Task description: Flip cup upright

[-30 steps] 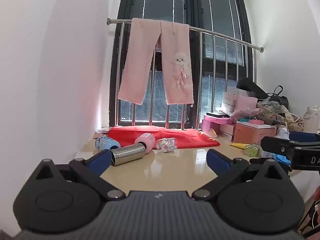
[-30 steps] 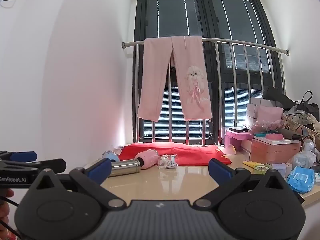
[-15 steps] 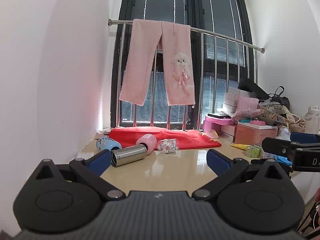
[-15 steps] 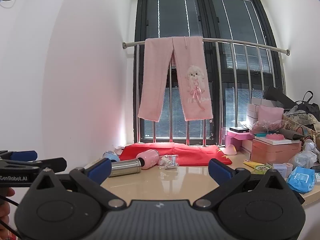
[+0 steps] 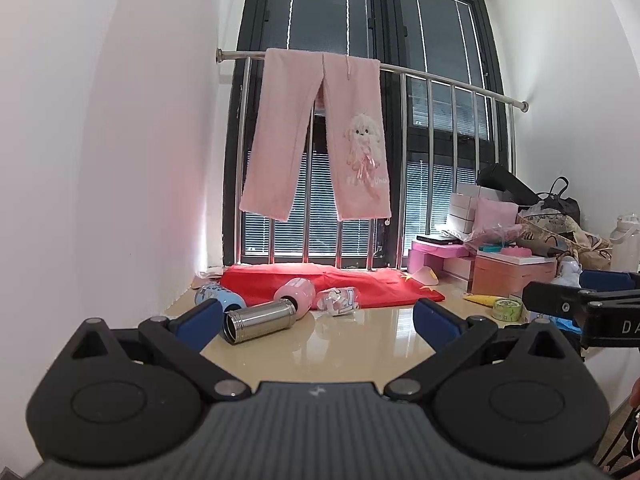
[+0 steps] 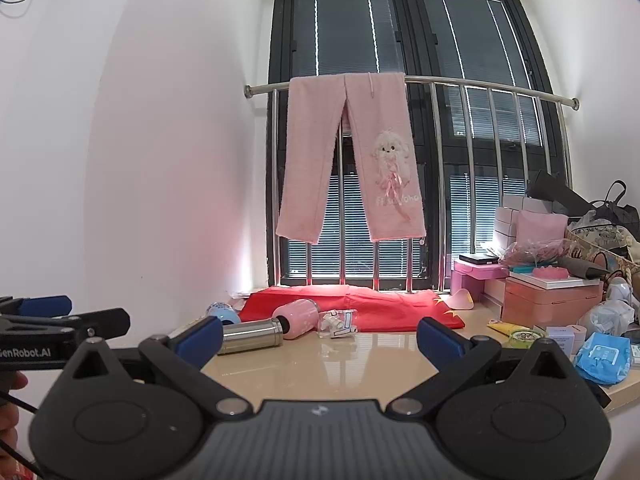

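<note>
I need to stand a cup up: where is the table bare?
Bare: the glossy tabletop in front of the steel cup and clear cup. Crowded: the boxes and blue pack at right.

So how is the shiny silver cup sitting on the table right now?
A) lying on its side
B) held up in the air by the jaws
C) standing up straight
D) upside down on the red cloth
A: the silver cup lies on its side on the table, open mouth toward the camera, next to the pink cup, with neither gripper touching it.
</note>
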